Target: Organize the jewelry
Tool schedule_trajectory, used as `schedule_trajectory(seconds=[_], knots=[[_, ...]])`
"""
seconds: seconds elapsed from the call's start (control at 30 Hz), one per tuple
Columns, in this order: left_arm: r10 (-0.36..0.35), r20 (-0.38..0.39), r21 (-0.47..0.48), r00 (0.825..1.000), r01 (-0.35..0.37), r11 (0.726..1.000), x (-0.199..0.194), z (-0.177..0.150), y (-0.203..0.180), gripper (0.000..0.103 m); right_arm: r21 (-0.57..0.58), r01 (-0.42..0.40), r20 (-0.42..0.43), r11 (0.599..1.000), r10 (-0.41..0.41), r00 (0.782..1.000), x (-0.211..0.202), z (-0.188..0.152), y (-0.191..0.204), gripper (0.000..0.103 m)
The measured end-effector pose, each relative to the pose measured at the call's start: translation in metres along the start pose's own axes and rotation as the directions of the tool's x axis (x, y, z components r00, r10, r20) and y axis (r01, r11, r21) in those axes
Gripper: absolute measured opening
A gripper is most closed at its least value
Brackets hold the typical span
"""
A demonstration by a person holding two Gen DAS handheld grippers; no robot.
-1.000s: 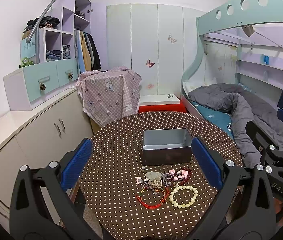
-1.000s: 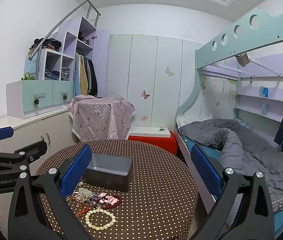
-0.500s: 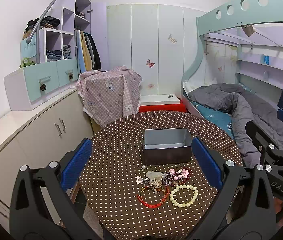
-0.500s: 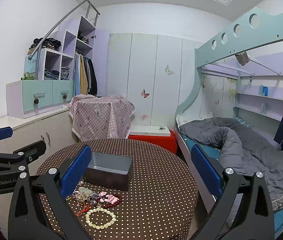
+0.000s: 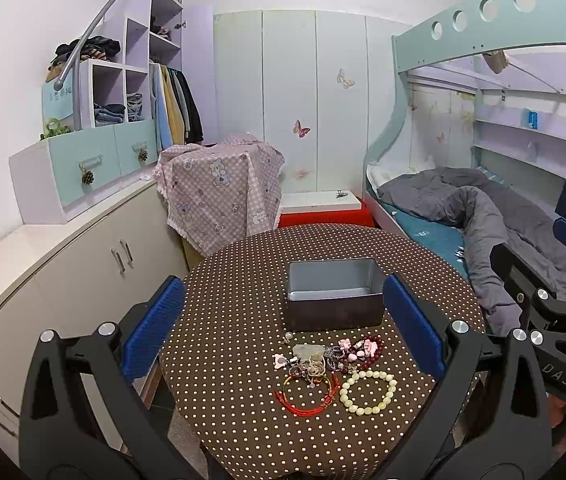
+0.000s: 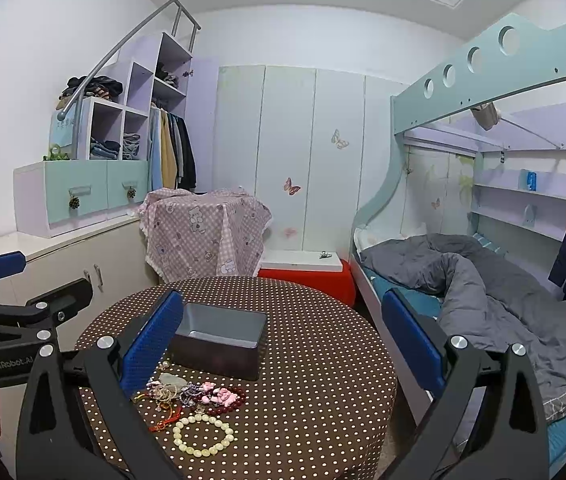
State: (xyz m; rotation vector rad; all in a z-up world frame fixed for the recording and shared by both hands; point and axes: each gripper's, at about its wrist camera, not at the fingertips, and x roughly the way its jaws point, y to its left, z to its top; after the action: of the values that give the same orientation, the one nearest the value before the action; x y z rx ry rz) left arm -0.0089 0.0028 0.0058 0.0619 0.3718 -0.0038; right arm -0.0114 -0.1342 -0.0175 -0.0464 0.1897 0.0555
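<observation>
A: Nearest first?
B: Left gripper (image 5: 283,330) and right gripper (image 6: 283,338), both with jaws wide apart, holding nothing, above the table's (image 5: 223,280) near edge.
A: The jewelry?
B: Bead bracelet (image 5: 367,392) and red cord (image 5: 307,396) close to that edge, a tangled pile (image 5: 329,356) just behind. Beyond it, mid-table, the tin (image 5: 335,296).

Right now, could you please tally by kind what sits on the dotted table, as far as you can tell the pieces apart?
Metal box: 1, open, nothing seen inside
Cream bead bracelet: 1
Red cord bracelet: 1
Dark red bead bracelet: 1
Tangled small pieces: 1 heap, cannot be counted singly
Total: 5, all on the table
</observation>
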Motion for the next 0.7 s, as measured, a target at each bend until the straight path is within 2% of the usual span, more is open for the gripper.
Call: schedule_trajectory(seconds=[0.7], knots=[[0.006,-0.003,-0.001,1.0,-0.006,1.0,-0.0016,-0.0002,0.0017,0.097,-0.004,-0.009,-0.004,1.0,0.009,1.0,-0.0007,-0.0015,0.0008,0.095]])
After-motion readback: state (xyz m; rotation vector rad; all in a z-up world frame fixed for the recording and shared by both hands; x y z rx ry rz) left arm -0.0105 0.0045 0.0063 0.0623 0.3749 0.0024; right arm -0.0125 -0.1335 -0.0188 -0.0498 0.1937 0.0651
